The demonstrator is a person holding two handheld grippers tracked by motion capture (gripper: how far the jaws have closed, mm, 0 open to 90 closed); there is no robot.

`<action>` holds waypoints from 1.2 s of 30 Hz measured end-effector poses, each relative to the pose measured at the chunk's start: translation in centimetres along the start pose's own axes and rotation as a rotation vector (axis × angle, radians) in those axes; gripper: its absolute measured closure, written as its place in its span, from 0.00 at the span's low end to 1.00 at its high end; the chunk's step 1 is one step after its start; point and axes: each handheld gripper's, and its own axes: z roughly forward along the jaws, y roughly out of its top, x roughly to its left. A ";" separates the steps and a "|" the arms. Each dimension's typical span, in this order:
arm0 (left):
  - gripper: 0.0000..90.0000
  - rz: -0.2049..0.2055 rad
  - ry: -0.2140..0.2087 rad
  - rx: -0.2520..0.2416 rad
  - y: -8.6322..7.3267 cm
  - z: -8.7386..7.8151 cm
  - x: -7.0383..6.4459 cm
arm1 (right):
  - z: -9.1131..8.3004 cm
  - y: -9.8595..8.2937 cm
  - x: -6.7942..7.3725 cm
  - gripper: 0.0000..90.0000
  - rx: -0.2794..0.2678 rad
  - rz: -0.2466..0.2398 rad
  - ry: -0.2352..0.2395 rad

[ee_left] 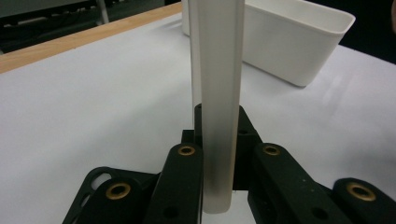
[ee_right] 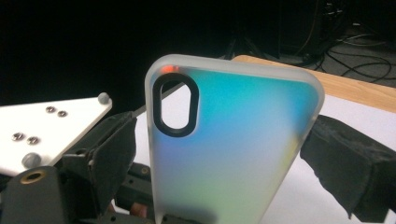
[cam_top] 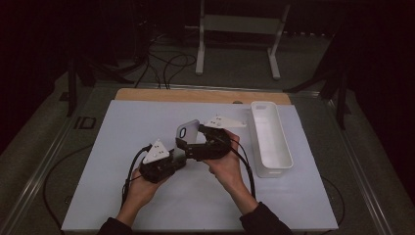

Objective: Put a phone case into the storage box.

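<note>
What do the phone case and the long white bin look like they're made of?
Phone case: probably frosted, translucent plastic; blue-green colours shimmer across its back, and its camera cutout has a black rim. Long white bin: likely moulded plastic, opaque with a smooth, slightly glossy finish and rounded corners.

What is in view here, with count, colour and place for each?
phone case: one, frosted translucent with a black-ringed camera hole, held upright above the mat's middle between both grippers
bin: one, white, long, on the mat's right part
mat: one, white, covering most of the table
table: one, wooden edge showing along the far side
stand: one, white, on the floor beyond the table
cables: several, black, on the floor behind
left gripper: one, black, jaws clamping the case's edge
right gripper: one, black, at the case
hands: two, holding the grippers
</note>
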 end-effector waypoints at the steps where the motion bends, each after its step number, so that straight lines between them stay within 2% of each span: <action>1: 0.95 -0.001 0.004 0.000 0.0 0.0 0.0 | 0.1 0.0 0.0 0.11 0.000 0.004 -0.006; 4: 0.96 0.008 0.003 -0.009 0.0 -0.1 -0.1 | 0.2 0.0 0.0 0.10 -0.003 0.012 -0.024; 5: 0.96 0.005 -0.005 -0.007 0.0 -0.1 -0.1 | 0.2 0.0 -0.2 0.10 -0.006 0.032 -0.028; 7: 0.96 0.017 -0.005 -0.001 0.0 0.0 -0.3 | 0.2 0.0 -0.3 0.10 -0.007 0.047 -0.018; 8: 0.96 0.017 -0.012 0.002 0.0 0.1 -0.4 | 0.3 0.0 -0.3 0.11 -0.006 0.046 -0.013; 12: 0.95 0.019 -0.017 0.005 0.0 0.4 -0.7 | 0.4 0.1 -0.1 0.17 -0.010 0.043 -0.044; 20: 0.92 0.027 -0.027 0.011 0.0 0.6 -0.8 | 0.4 0.2 -0.1 0.18 0.008 0.029 -0.038; 25: 0.73 0.015 -0.052 -0.004 0.0 0.2 -0.3 | 0.4 0.1 -0.2 0.18 0.014 0.010 -0.052; 29: 0.59 -0.006 -0.045 -0.022 0.1 -0.2 0.1 | 0.2 0.2 -0.3 0.18 0.008 -0.011 -0.069; 32: 0.44 -0.008 -0.003 -0.030 0.1 -0.5 0.3 | 0.0 0.2 -0.3 0.18 0.005 -0.018 -0.077; 34: 0.31 -0.001 0.052 -0.034 0.2 -0.7 0.2 | 0.0 0.3 -0.4 0.18 0.003 -0.019 -0.081; 36: 0.22 -0.010 0.073 -0.044 0.2 -0.9 0.4 | -0.1 0.3 -0.6 0.18 0.004 -0.019 -0.085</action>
